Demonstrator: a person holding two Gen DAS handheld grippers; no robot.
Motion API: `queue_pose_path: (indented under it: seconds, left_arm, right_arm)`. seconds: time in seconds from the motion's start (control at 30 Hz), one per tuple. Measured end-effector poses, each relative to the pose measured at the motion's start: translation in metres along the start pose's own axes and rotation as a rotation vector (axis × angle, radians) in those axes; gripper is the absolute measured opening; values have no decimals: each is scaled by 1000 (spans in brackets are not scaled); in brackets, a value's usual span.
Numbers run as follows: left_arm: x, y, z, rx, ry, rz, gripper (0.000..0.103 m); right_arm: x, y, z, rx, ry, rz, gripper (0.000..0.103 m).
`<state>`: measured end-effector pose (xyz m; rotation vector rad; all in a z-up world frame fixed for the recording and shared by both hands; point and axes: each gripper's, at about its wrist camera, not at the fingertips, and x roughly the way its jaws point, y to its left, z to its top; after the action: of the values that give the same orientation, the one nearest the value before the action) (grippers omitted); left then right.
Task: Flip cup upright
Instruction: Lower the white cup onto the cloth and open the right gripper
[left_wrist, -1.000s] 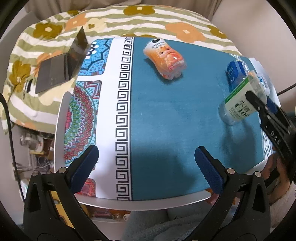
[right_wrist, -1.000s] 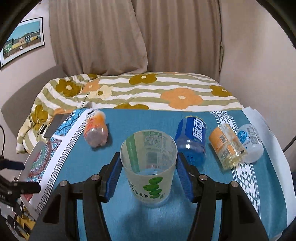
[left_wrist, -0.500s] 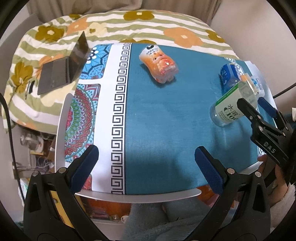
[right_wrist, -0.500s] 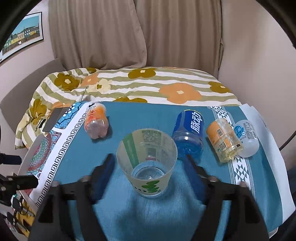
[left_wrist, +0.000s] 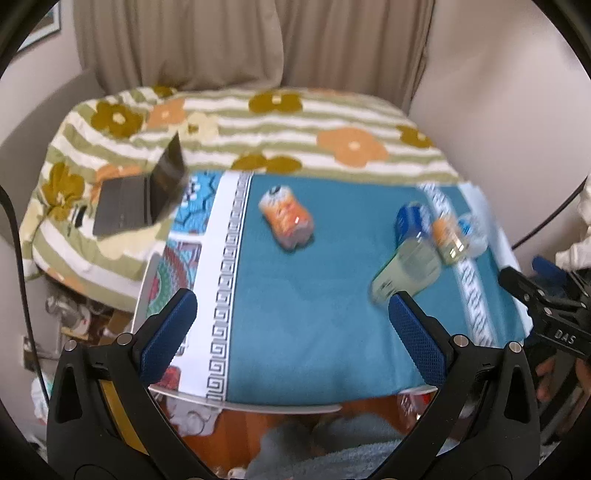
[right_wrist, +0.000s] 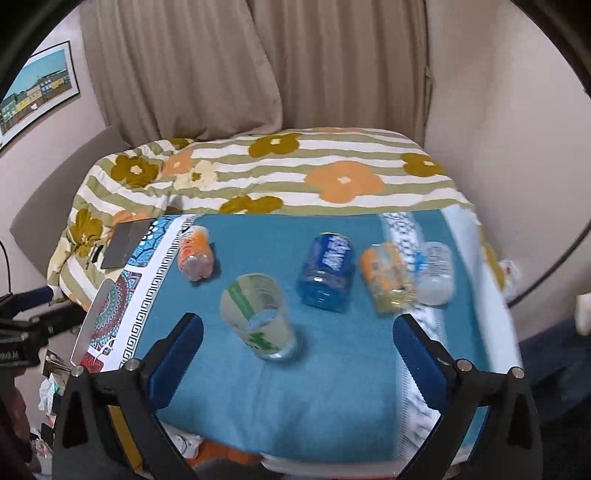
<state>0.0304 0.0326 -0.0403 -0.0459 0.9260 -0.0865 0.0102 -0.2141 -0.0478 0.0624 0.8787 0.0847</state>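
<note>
1. Left wrist: the left gripper hangs over the bench's near edge, jaws spread wide and empty. The cup shows blurred toward the right edge, near the bottles.
2. Right wrist: the right gripper is released, jaws wide apart and clear of the cup. The cup stands mouth up near the bench's middle, so the flip looks done; only pulling away seems left.
</note>
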Motion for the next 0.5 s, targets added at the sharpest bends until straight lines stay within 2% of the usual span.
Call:
queue_pose_path:
  seconds: [0.3, 0.5]
  left_arm:
    - [-35, -25, 0, 19, -138, 13, 103]
    - [-42, -31, -4, 34, -170, 29, 103]
  right_arm:
    - [-33, -20, -2, 5, 1, -85, 103]
    - [-37, -29, -7, 25, -9, -96, 103]
